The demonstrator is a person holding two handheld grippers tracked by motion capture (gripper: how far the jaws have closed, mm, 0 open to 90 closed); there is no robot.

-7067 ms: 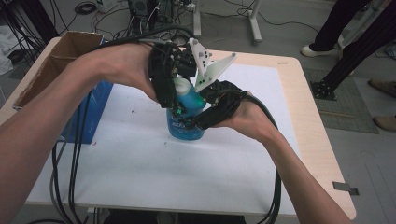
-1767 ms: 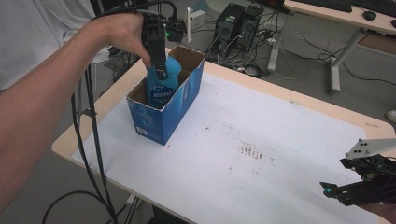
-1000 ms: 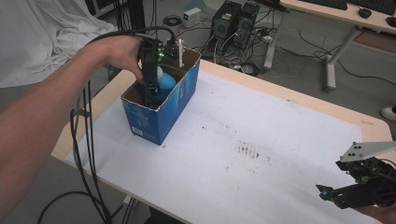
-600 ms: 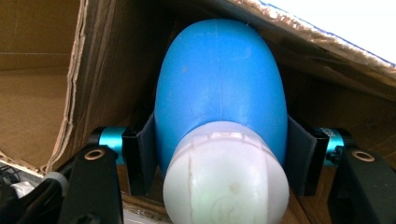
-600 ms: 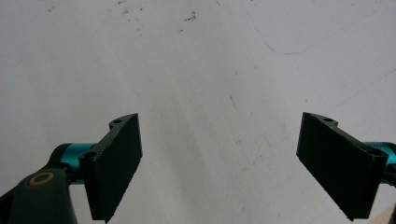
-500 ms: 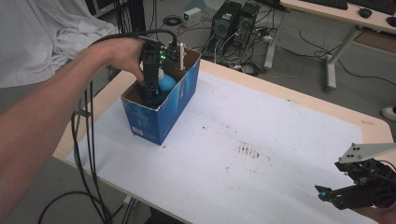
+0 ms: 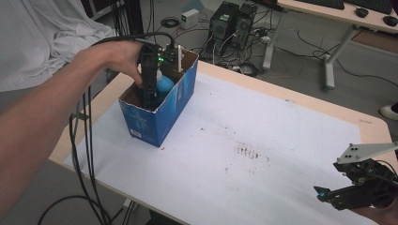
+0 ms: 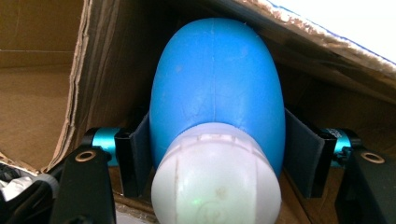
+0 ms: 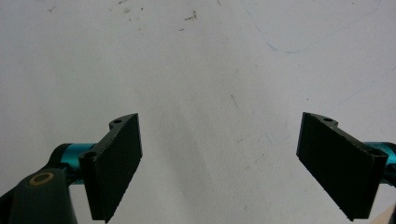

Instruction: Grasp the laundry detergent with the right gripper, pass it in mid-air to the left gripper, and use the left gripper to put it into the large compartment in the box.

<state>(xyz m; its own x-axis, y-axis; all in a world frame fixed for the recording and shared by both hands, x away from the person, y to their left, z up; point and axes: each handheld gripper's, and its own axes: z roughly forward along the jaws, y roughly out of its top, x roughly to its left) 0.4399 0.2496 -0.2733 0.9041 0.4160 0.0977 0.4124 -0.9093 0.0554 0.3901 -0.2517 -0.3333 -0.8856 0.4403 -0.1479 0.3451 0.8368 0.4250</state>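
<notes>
Far left: left gripper (image 7: 151,96) reaching down into blue cardboard box (image 7: 164,112) at table (image 7: 300,101) corner, pinching blue bottle (image 8: 217,88) w/ white cap (image 8: 215,179); box walls close on both sides, little room; cables (image 7: 82,140) hanging off left edge. Centre: white sheet (image 7: 263,140), brown specks (image 7: 246,151), open room. Far right: right gripper (image 9: 219,163) spread wide, nr table's near-right edge.

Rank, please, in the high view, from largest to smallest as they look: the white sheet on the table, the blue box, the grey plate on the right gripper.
1. White sheet
2. Blue box
3. Grey plate on the right gripper; it sits nearer the camera, yet looks smallest.
</notes>
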